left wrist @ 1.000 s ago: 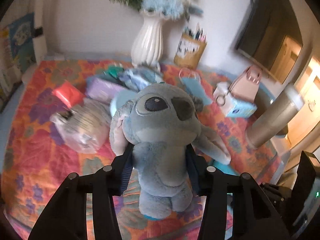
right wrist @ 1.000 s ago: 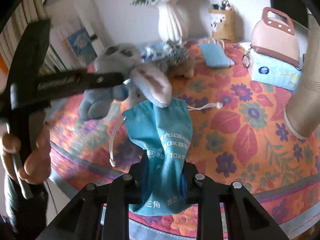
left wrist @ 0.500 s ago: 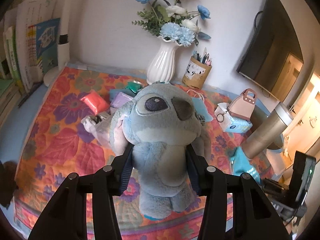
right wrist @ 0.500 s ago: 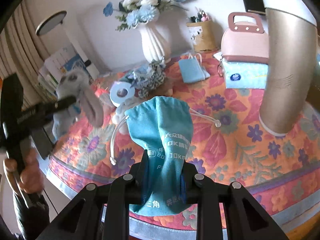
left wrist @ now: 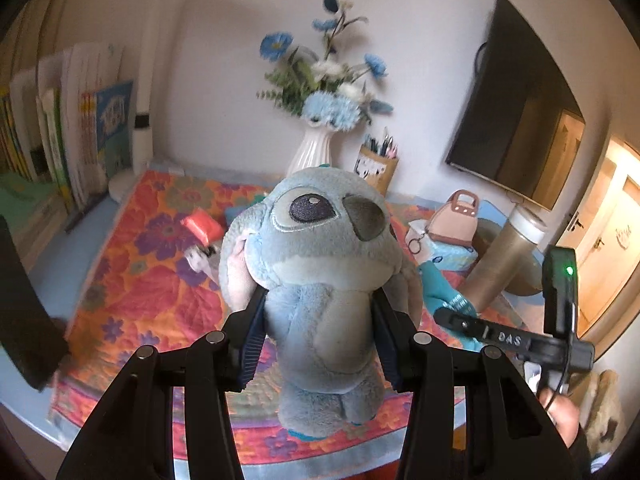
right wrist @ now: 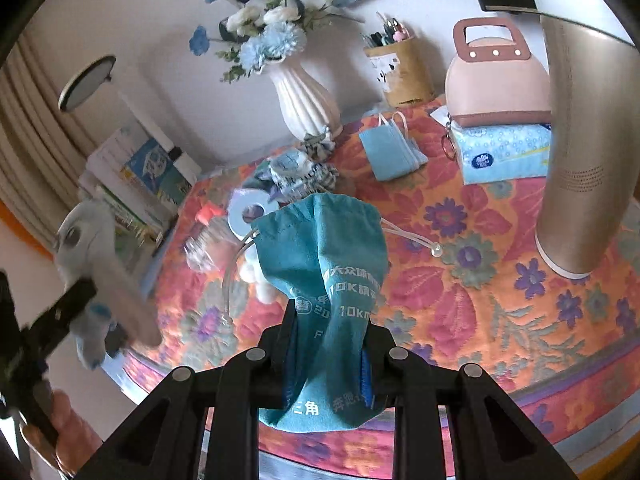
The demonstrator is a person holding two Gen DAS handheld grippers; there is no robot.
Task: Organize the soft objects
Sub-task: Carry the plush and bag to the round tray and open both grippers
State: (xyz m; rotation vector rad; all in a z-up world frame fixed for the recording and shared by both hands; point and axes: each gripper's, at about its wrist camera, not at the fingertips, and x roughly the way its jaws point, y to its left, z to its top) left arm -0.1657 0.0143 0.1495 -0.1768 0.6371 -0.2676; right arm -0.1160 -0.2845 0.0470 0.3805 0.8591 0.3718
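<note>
My left gripper [left wrist: 318, 334] is shut on a grey-blue plush toy [left wrist: 320, 264] and holds it upright in the air, in front of the floral-covered table [left wrist: 152, 280]. The plush also shows at the left of the right wrist view [right wrist: 86, 248], off the table's left edge. My right gripper [right wrist: 328, 344] is shut on a teal drawstring pouch [right wrist: 328, 256] and holds it above the table's near edge. The pouch [left wrist: 440, 292] and right gripper show at the right of the left wrist view.
On the table stand a white vase [right wrist: 300, 100], a pen holder [right wrist: 400, 68], a pink handbag [right wrist: 496, 84] on a tissue pack [right wrist: 504, 152], and a tall gold cylinder [right wrist: 580, 140]. Blue face masks [right wrist: 390, 152], a tape roll [right wrist: 248, 214], a plastic bottle [right wrist: 204, 236] and folded cloths [right wrist: 296, 176] lie mid-table.
Both grippers have pulled back and up from the table, each still gripping its object. The plush has moved left, off the table's left edge. More of the room shows now.
</note>
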